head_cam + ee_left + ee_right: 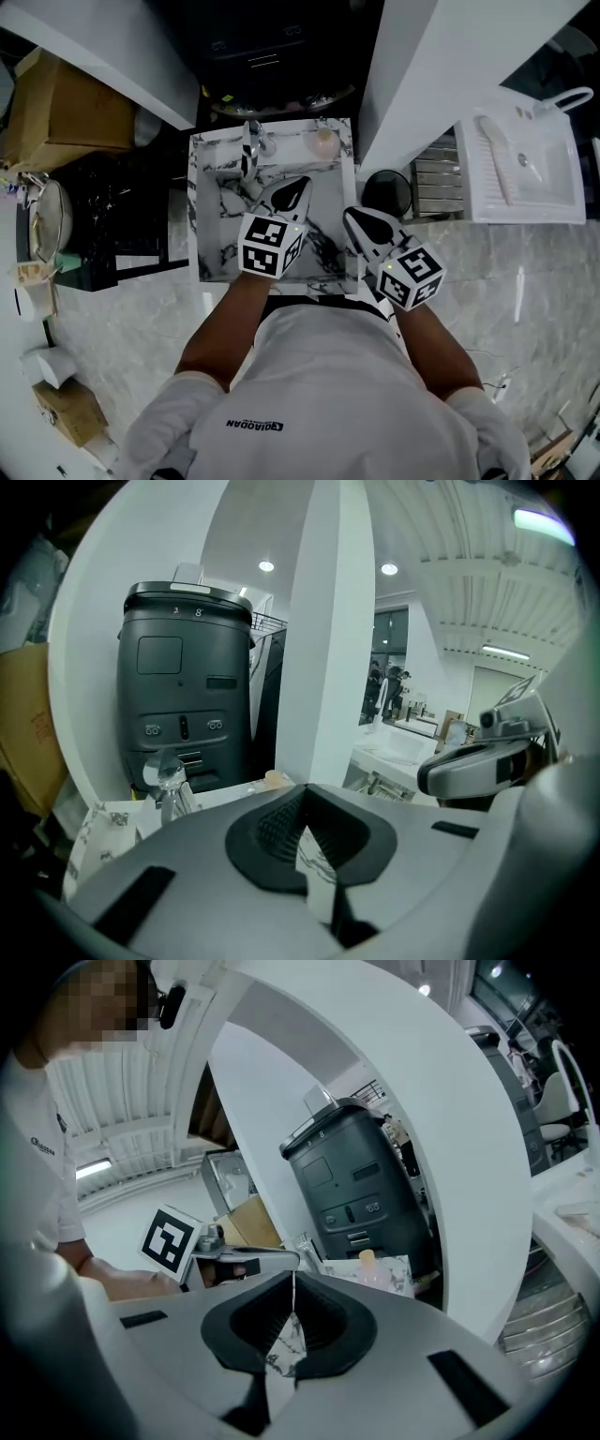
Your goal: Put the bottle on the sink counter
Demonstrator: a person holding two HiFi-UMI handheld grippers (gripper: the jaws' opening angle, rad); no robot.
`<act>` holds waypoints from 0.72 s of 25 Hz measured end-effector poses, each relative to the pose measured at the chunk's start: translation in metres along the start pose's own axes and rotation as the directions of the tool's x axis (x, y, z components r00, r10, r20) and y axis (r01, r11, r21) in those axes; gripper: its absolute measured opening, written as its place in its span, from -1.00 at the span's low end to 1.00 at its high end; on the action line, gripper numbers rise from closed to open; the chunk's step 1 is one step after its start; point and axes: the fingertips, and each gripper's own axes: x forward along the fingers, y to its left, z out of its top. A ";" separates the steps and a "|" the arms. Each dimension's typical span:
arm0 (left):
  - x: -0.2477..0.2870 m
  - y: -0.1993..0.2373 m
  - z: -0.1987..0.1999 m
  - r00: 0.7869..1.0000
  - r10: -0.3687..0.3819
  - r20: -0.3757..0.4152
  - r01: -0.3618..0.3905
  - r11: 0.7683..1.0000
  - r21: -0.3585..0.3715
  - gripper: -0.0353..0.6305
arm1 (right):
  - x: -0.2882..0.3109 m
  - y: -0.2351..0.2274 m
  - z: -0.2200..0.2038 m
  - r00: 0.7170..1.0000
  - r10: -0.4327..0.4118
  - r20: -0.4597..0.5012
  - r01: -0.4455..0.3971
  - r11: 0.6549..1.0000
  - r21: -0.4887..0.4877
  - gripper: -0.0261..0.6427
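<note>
**A:** Both grippers are out over the marble sink [199,216]. The left gripper [300,186] hangs above the basin with its jaws pressed right together, nothing between them.

**B:** Same for the right gripper [355,219], over the sink's front right corner. Its jaws are closed flat and empty too. So where's the bottle?

**A:** There: the small pink bottle [324,142] with a tan cap, upright on the sink's back rim at the right corner. The faucet [251,145] is at the back left. The bottle is well apart from both grippers.

**B:** It's sitting on the counter, which I'd say is why neither pair of jaws carries anything. To me the placing looks done.

**A:** Any writing?

**B:** The white shirt [328,394] has lettering that seems to read QIAODAN, upside down from the head view. The gripper cubes show only black square markers. The panel on the black machine [183,682] behind the sink is too small to read.
</note>
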 end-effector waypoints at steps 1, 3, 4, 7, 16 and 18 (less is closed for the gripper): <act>-0.007 0.000 0.000 1.000 0.007 0.003 -0.007 1.000 -0.007 -0.85 | 0.000 0.004 0.000 1.000 0.012 0.001 -0.012 1.000 -0.001 -0.80; -0.018 0.002 -0.001 1.000 0.023 -0.001 -0.023 1.000 -0.010 -0.85 | 0.000 0.013 0.001 1.000 0.025 0.001 -0.025 1.000 -0.011 -0.80; -0.022 0.002 -0.003 1.000 0.026 -0.006 -0.026 1.000 -0.007 -0.85 | 0.000 0.018 0.001 1.000 0.028 0.001 -0.028 0.999 -0.016 -0.80; -0.036 -0.001 -0.002 1.000 -0.002 -0.005 0.002 1.000 0.005 -0.85 | 0.000 0.033 0.000 0.999 0.032 0.004 -0.032 0.999 -0.029 -0.80; -0.135 0.011 -0.025 0.997 -0.068 -0.024 0.067 0.998 -0.020 -0.85 | 0.007 0.115 -0.019 0.999 0.035 0.009 -0.035 0.997 -0.069 -0.80; -0.162 0.017 -0.036 0.998 -0.060 -0.024 0.059 0.998 -0.016 -0.85 | 0.010 0.134 -0.026 1.000 0.018 0.015 -0.017 0.998 -0.057 -0.80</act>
